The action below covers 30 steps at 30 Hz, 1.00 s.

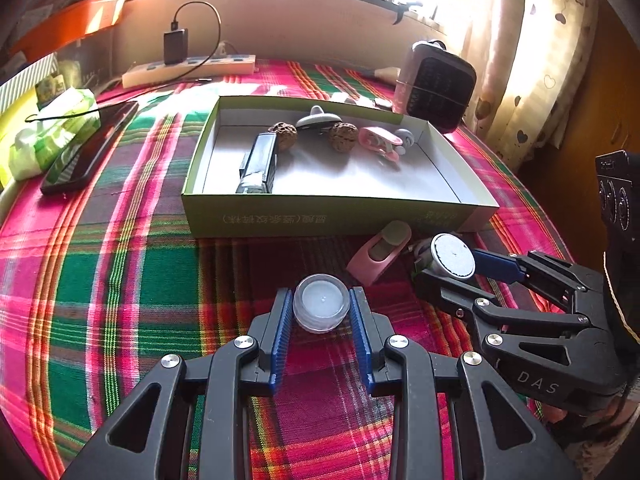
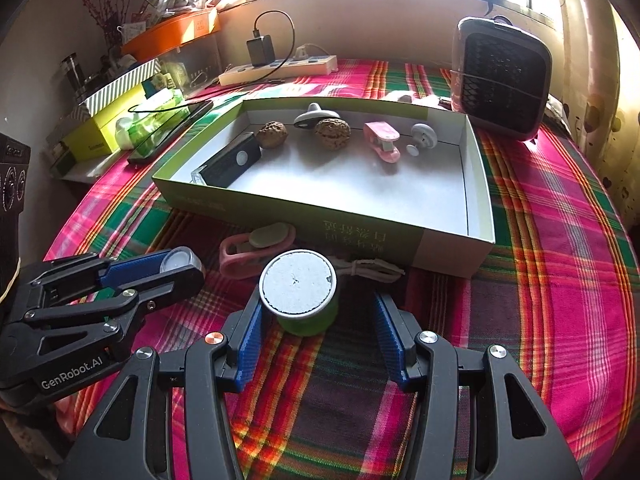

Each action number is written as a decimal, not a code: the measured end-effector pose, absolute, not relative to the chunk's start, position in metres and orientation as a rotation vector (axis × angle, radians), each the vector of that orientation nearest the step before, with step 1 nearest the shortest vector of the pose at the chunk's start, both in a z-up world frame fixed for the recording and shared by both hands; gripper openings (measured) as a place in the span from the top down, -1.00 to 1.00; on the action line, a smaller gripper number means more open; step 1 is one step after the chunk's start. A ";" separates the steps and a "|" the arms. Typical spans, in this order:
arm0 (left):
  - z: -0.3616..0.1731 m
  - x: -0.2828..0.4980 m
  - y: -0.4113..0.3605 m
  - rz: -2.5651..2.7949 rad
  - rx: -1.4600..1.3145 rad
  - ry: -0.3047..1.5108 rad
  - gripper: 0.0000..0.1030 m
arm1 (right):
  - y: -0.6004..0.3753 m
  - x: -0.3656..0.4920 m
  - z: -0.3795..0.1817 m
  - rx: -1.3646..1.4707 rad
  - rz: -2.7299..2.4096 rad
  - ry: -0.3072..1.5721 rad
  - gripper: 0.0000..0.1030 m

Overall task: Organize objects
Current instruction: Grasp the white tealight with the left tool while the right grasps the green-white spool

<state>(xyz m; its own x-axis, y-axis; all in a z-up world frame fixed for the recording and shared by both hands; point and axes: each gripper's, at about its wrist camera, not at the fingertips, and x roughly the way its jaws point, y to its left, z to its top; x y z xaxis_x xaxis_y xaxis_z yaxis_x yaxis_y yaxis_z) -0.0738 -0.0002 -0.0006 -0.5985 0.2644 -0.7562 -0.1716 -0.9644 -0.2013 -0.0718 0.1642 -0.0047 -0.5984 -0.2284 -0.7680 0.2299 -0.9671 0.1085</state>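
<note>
Left tool (image 1: 322, 308) pinches clear plastic cap (image 1: 321, 307); right tool (image 2: 316, 312) straddles green spool (image 2: 299, 292), far pad apart. Both sit near green box (image 1: 332, 216); spool may tip if bumped sideways.

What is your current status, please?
Left gripper shut on clear jar. Right gripper open around green canister. Pink clip lies before the box.

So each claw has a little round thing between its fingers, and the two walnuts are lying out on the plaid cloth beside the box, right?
Not quite. The two walnuts lie inside the box, not on the plaid cloth; the right wrist view shows this clearly. The rest holds: the left claw has a small clear jar between its fingers, the right claw a green tub with a grey lid.
</note>
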 end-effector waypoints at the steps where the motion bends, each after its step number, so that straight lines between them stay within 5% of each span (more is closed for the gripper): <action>1: -0.001 -0.074 0.000 2.605 -1.257 -0.157 0.48 | 0.165 -0.073 -0.005 1.250 -2.600 -0.005 -0.01; 7: -0.001 -0.075 0.000 2.606 -1.257 -0.159 0.48 | 0.168 -0.074 -0.005 1.246 -2.598 -0.035 0.00; 13: 0.000 -0.076 -0.001 2.605 -1.257 -0.157 0.48 | 0.170 -0.075 -0.005 1.254 -2.618 -0.050 0.34; 30: 0.000 -0.076 0.000 2.606 -1.255 -0.152 0.48 | 0.172 -0.075 -0.005 1.253 -2.621 -0.055 0.35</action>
